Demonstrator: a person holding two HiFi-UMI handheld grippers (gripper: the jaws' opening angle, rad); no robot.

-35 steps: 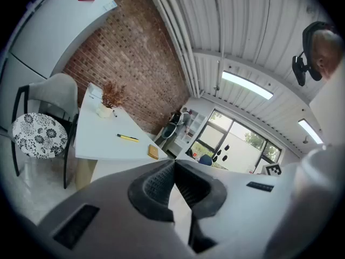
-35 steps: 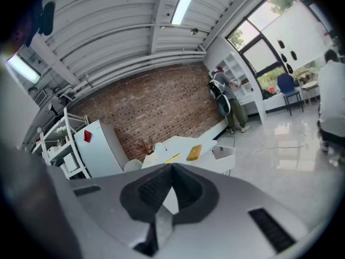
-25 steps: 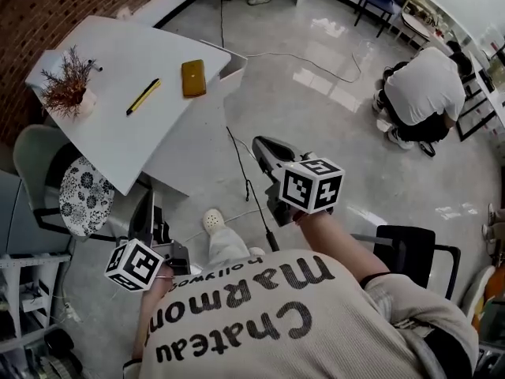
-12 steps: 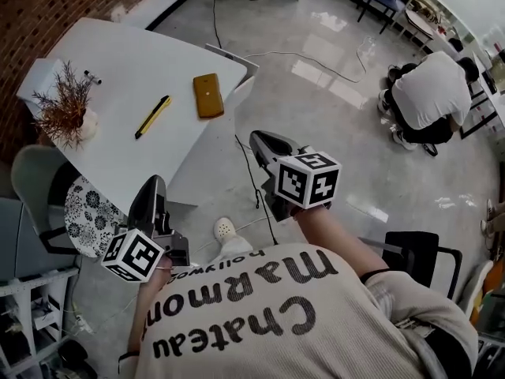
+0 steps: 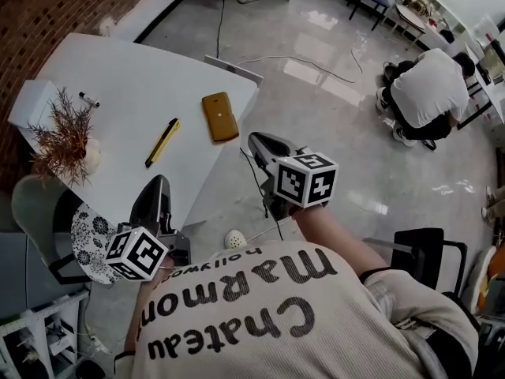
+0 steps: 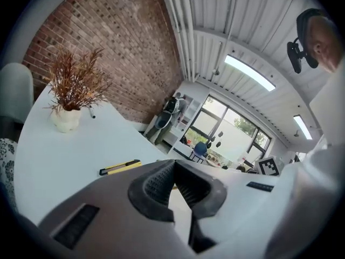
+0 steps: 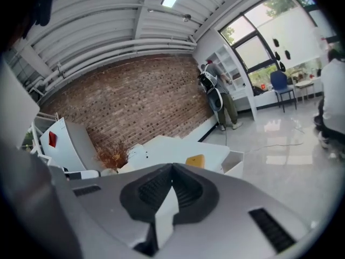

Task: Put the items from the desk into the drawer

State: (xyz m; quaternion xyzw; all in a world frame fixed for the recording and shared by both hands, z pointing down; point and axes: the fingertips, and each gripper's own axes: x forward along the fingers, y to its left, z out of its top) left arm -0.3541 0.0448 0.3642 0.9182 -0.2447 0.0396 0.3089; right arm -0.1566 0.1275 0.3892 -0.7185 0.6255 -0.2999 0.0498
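- Approaching is the step in hand: nothing from the desk (image 5: 118,85) has been picked up yet, so the task is at its start.
- Your left gripper (image 5: 160,180) has its jaws pressed together with nothing between them. Your right gripper (image 5: 254,139) is closed and empty too.
- The yellow utility knife (image 5: 162,142) lies just ahead of the left gripper's nose. The orange case (image 5: 219,117) lies ahead of the right gripper, a little to its left.
- The drawer (image 5: 233,68) appears to stand open beyond the case, at the desk's far edge.
- Next, I judge, you must spread one pair of jaws before reaching in. Line them across the knife's narrow body, or across the case's edges, since both lie flat.
- Compared with a second ago, both grippers have drawn nearer the desk. The left one was low beside your leg and now reaches the desk's near edge. The jaws were closed then too, and the items have not shifted.
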